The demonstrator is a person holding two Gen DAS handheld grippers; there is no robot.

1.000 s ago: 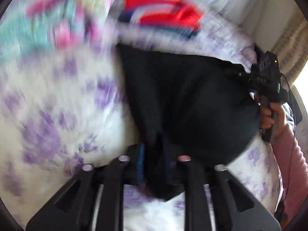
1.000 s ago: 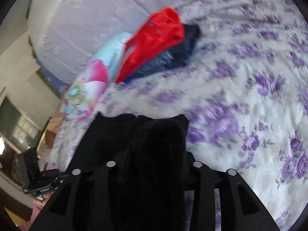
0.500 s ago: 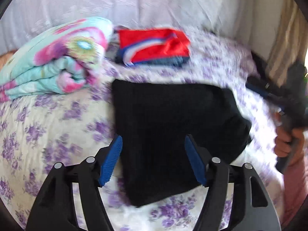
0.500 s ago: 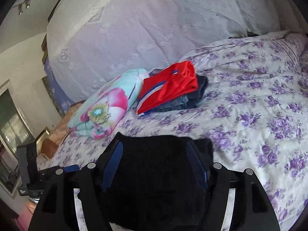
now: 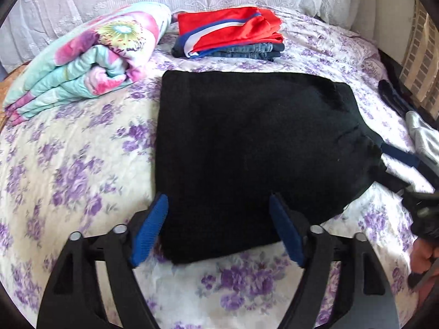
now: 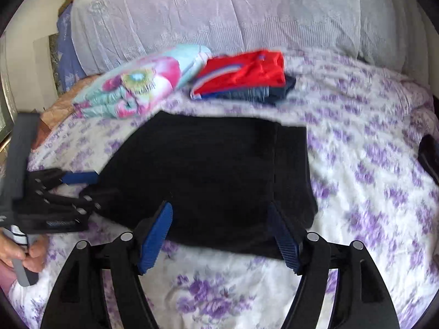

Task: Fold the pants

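Two sets of blue-padded jaws spreading apart, nothing pinched in either. Left gripper wide and opening further above the near edge of the black pants, cloth visible between the pads but not pressed by them. Right gripper likewise opening, poised over the same garment's near edge from the other side, pads clear of the fabric. Pants lying folded into a thick, roughly square bundle in the middle of the floral bedsheet, one rounded lobe bulging toward the right in the left wrist view. Beyond, near the headboard end: a rolled flowered quilt and a stack of folded clothes topped in red, both well apart from the pants.

Judged close to finished, perhaps needing one more fold or a tidy.

Risks from here: a pad snagging the top layer while pulling away and dragging the fold open; the bulging lobe springing loose, being uneven and thick; a regrip catching only one layer, or bedsheet along with cloth, on such a soft surface; both grippers crowding the same edge and knocking together.
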